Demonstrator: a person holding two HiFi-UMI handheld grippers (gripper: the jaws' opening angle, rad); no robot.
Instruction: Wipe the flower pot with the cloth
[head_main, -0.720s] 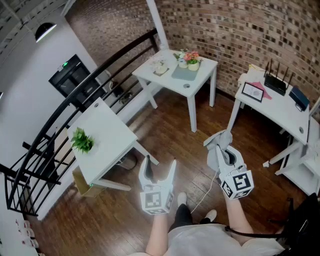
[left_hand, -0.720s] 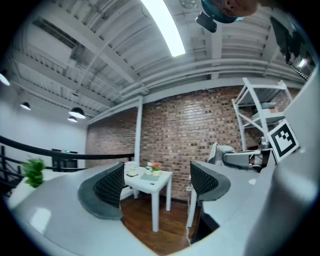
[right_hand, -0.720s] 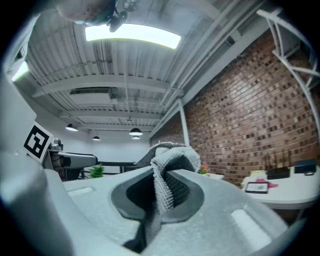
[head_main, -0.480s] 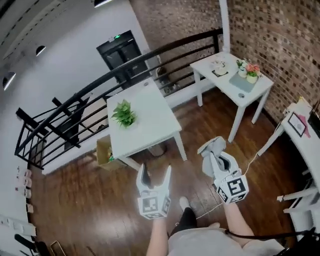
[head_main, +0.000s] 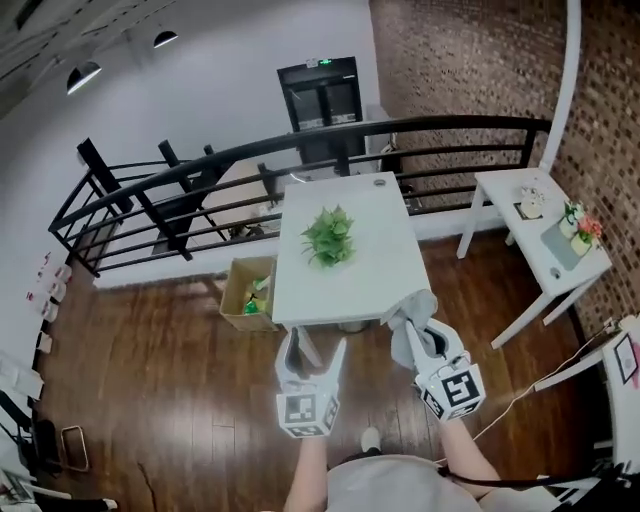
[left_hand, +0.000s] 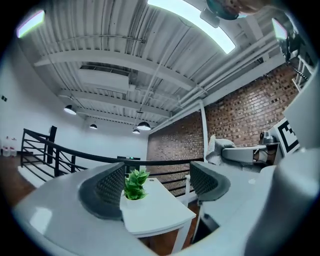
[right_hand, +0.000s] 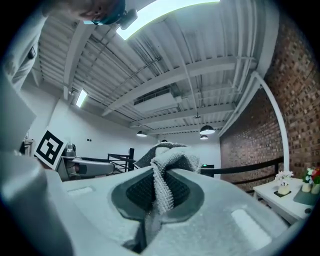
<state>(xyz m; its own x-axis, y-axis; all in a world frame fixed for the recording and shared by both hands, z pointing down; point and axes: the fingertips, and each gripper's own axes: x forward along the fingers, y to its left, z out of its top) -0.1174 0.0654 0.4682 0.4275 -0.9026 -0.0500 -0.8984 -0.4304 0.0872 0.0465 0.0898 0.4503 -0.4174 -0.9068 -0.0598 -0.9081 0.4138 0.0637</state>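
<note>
My right claw (head_main: 425, 335) is pressed together on the cloth (head_main: 410, 312), which bunches up over the jaw tips and hangs down between them. My left claw (head_main: 312, 352) is spread with nothing between its jaws. Both are held level in the air, short of the near edge of the white counter (head_main: 370, 285). The flower pot (head_main: 329, 248) stands near the middle of that counter, well apart from both claws and mostly hidden under its green leaves.

The main risk I see is the pot tipping or sliding: it looks small and light, and a one-sided push from the cloth could shove it across the smooth top unless the left claw steadies it first. The leaves overhang the rim, so I could end up wiping foliage, or snag and bend it. The cloth is held by only a fold, so dragging could pull it free.
</note>
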